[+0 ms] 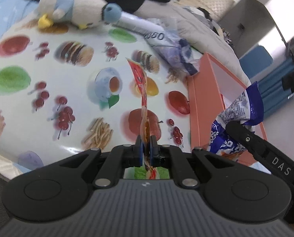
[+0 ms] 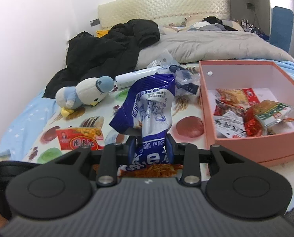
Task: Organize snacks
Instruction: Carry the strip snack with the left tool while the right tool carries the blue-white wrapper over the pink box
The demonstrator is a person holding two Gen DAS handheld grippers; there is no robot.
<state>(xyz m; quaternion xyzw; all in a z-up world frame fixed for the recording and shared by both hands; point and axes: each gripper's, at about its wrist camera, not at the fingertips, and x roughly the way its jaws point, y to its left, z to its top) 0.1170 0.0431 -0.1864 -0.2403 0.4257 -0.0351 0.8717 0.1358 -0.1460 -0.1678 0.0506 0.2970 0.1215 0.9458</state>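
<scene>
My left gripper (image 1: 146, 145) is shut on a thin red snack packet (image 1: 141, 83), held edge-on above the fruit-print cloth (image 1: 68, 79). The same packet shows flat in the right wrist view (image 2: 79, 139). My right gripper (image 2: 150, 147) is shut on a crumpled blue and white snack bag (image 2: 150, 106), held above the cloth left of the pink box (image 2: 221, 138). That bag also shows in the left wrist view (image 1: 235, 118), in front of the box (image 1: 204, 90). The box holds several snack packets (image 2: 251, 110).
A plush penguin (image 2: 83, 96) lies on the cloth at the back left, also in the left wrist view (image 1: 76, 9). A white tube (image 2: 135, 78) and an empty blue wrapper (image 2: 184, 79) lie behind. A black jacket (image 2: 111, 45) and grey duvet (image 2: 216, 45) cover the bed beyond.
</scene>
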